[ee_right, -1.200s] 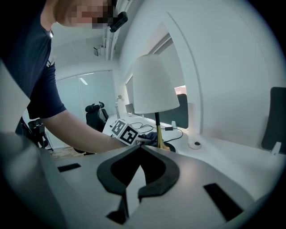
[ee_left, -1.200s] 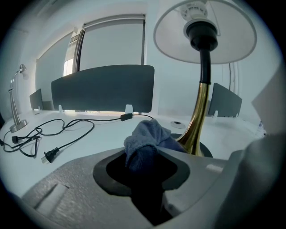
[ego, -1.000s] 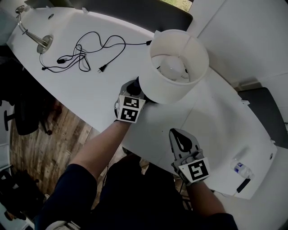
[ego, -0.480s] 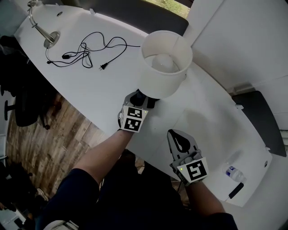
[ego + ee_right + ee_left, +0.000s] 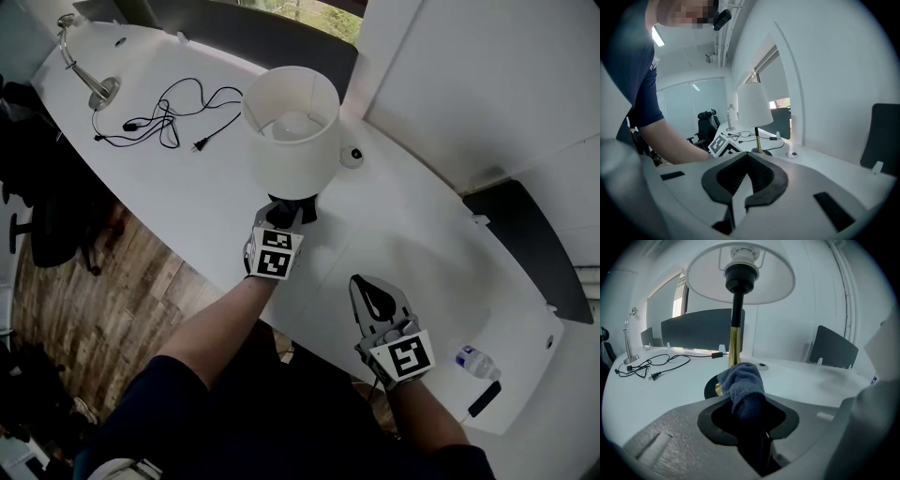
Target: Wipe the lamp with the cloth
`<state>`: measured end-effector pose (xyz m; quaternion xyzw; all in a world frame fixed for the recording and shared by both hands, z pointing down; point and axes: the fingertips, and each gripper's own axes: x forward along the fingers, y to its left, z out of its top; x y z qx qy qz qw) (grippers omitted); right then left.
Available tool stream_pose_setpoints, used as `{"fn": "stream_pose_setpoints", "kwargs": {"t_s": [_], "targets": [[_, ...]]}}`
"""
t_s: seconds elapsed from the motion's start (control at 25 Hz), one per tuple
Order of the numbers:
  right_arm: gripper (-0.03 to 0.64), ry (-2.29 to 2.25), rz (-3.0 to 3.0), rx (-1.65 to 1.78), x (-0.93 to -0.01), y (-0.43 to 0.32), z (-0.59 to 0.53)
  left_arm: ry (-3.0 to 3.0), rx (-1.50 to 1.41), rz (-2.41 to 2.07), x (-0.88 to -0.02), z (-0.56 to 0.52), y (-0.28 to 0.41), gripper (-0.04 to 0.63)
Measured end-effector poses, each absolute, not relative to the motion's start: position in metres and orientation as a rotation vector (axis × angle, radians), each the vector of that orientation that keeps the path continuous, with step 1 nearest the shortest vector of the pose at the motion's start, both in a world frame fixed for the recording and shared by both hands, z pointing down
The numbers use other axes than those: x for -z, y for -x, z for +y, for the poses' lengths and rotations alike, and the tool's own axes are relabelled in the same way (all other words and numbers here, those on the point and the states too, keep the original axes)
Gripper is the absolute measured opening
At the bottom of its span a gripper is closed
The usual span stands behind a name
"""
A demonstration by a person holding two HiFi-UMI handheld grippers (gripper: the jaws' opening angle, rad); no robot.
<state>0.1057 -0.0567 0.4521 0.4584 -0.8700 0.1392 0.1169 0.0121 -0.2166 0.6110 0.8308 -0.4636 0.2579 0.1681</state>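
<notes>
A lamp with a white shade (image 5: 291, 117), a brass stem (image 5: 734, 344) and a black round base (image 5: 710, 387) stands on the white table (image 5: 187, 197). My left gripper (image 5: 284, 217) is at the foot of the lamp, shut on a blue cloth (image 5: 742, 384). The cloth bulges out past the jaws and lies against the lower stem, just above the base. My right gripper (image 5: 362, 281) hovers over the table's near edge, well right of the lamp, shut with nothing in it. In the right gripper view, the lamp (image 5: 753, 107) stands ahead beyond the shut right gripper (image 5: 749, 157).
A black power cable (image 5: 173, 111) and a silver desk lamp (image 5: 82, 67) lie at the table's far left. A round grommet (image 5: 352, 156) sits behind the lamp. A water bottle (image 5: 476, 361) and a black pen-like object (image 5: 483, 399) rest near the right corner. A dark divider panel (image 5: 234, 33) lines the back edge.
The head view has swung, so the lamp now sits farther left in the picture. My left gripper stays at the lamp's foot with the cloth. The right gripper has hardly moved.
</notes>
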Motion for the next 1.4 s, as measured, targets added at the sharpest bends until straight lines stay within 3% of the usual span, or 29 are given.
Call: {"fn": "stream_pose_setpoints", "kwargs": {"t_s": [0.56, 1.4], "targets": [[0.008, -1.342, -2.594, -0.381, -0.424, -0.124, -0.044, -2.462, -0.645, -1.224, -0.545, -0.161, -0.038, 0.117], [0.009, -1.258, -2.686, -0.307, -0.367, -0.047, -0.034, -2.696, -0.405, -1.029, -0.375, -0.053, 0.017, 0.118]]}}
